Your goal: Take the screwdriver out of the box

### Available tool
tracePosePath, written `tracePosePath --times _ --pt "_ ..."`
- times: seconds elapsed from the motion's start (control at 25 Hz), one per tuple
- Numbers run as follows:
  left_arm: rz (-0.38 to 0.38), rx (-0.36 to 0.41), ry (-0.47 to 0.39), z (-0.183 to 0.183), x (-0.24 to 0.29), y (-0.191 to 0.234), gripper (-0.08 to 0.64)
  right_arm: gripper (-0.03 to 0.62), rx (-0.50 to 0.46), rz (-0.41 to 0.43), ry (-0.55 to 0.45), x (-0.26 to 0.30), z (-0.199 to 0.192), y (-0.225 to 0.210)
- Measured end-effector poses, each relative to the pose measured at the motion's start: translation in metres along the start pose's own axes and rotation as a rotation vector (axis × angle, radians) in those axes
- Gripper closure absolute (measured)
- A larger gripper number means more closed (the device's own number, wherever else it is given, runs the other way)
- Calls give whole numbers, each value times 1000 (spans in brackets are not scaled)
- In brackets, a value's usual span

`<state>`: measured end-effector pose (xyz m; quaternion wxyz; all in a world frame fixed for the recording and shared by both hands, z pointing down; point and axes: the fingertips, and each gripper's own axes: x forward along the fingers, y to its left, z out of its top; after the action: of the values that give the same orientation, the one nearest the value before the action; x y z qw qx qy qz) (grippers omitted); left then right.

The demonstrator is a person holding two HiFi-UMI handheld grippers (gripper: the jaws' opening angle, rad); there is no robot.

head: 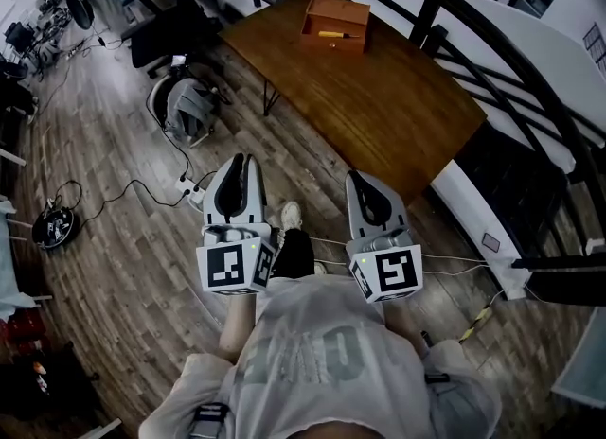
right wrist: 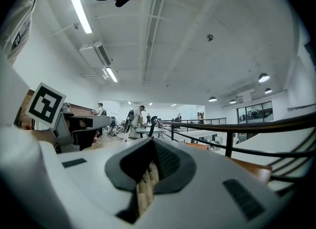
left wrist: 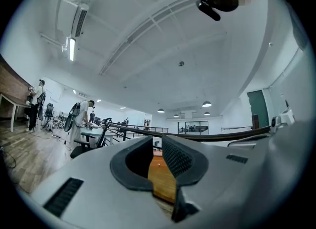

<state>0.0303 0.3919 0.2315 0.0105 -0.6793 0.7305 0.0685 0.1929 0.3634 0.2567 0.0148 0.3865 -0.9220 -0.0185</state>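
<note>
Across the counter (head: 379,96), only the head view shows the box (head: 336,13) and screwdriver (head: 331,35); left tongs (left wrist: 157,145) slightly spread, empty; right tongs (right wrist: 150,143) pressed together.

A brown wooden table (head: 379,96) stands on a plank floor (head: 114,267) strewn with cables (head: 142,191). An open wooden box (head: 334,21) sits on the tabletop, near the far corner.

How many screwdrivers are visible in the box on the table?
1. The screwdriver lies inside the box at the table's far end; more may be hidden.
</note>
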Motion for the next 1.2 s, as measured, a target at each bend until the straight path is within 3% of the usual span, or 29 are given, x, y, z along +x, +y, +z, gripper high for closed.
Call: tracePosePath --times 0.24,0.76,1.2 --pt "-33 5 -19 -7 49 15 494 580 -29 -8 -43 44 6 -15" --pt "-119 -13 -49 -12 237 84 494 580 -78 -17 -52 235 23 -55" --pt "-191 8 -74 16 386 140 494 580 -73 -76 -78 382 57 -99"
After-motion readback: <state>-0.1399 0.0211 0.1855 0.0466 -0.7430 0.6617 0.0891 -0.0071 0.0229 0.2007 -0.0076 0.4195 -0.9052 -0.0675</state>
